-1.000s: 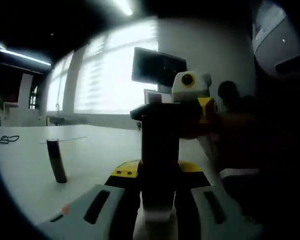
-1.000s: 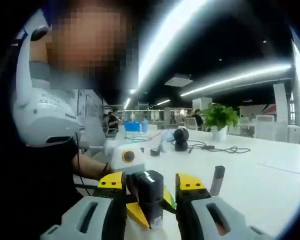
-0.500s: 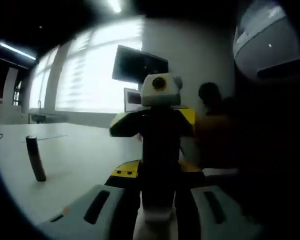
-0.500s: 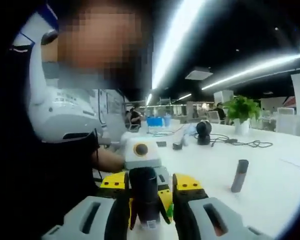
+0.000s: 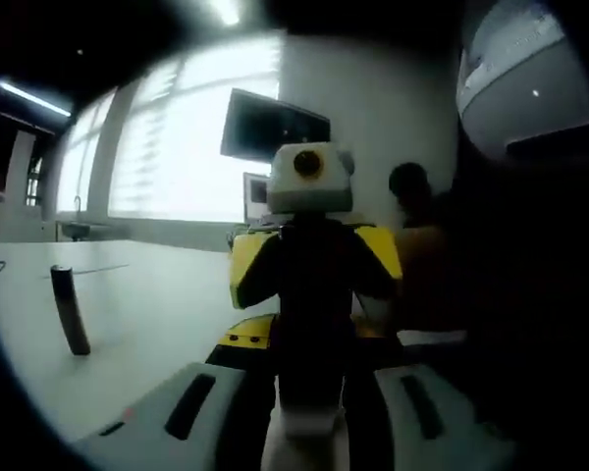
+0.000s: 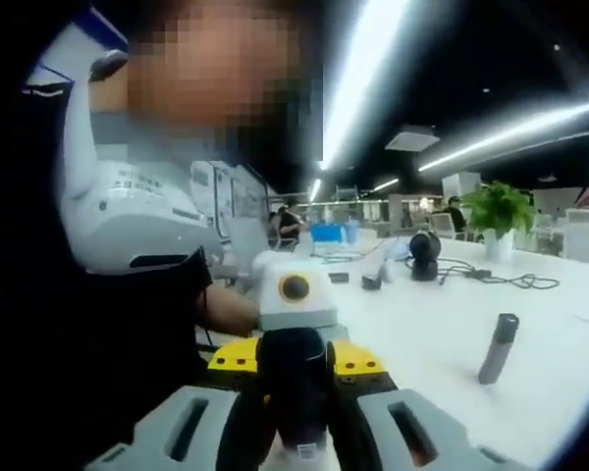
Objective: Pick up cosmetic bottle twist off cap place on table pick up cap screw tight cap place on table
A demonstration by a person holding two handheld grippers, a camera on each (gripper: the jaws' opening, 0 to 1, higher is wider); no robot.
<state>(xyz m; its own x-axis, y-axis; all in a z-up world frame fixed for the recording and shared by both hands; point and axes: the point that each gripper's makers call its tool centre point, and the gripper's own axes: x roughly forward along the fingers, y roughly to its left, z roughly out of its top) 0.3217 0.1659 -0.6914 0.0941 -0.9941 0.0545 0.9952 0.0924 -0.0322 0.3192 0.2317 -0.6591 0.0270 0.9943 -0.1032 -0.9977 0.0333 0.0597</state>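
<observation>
You held the dark bottle point(image 5: 312, 334) up off the white table point(image 5: 157, 324), clamped between the jaws of your left gripper point(image 5: 309, 388). Your right gripper point(image 6: 296, 397) faced it from the other end, its jaws squeezed onto the bottle's cap point(image 6: 294, 368). A slim dark tube point(image 5: 70, 310) stood upright on the table, well apart from both grippers.
</observation>
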